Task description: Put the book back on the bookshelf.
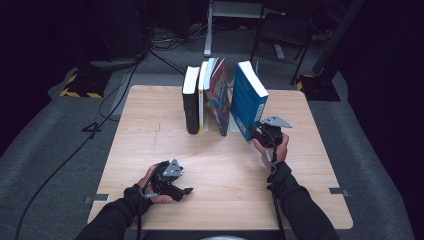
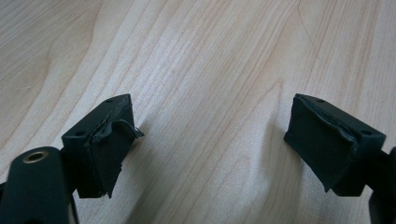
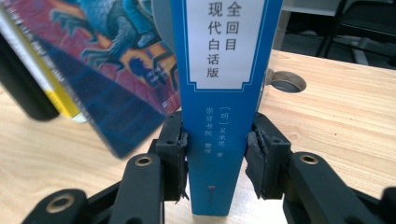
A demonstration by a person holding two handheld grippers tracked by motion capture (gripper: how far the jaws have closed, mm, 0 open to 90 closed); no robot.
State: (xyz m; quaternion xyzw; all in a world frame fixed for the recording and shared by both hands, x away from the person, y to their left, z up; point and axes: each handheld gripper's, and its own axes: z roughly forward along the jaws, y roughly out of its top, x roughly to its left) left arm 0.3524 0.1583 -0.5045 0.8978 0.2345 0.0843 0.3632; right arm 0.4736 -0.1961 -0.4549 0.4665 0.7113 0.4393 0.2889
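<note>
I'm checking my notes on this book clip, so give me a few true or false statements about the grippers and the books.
1. The right gripper has its jaws on the spine of the blue book. True.
2. The left gripper holds a book. False: its jaws stand open over the bare table.
3. The blue book lies flat. False: it stands on end.
4. The black book stands at the left end of the row. True.

Black long sleeves (image 1: 300,210), matte black fingers (image 2: 100,144) with torn pads, grey three-cornered plates (image 1: 275,121), trailing cables
</note>
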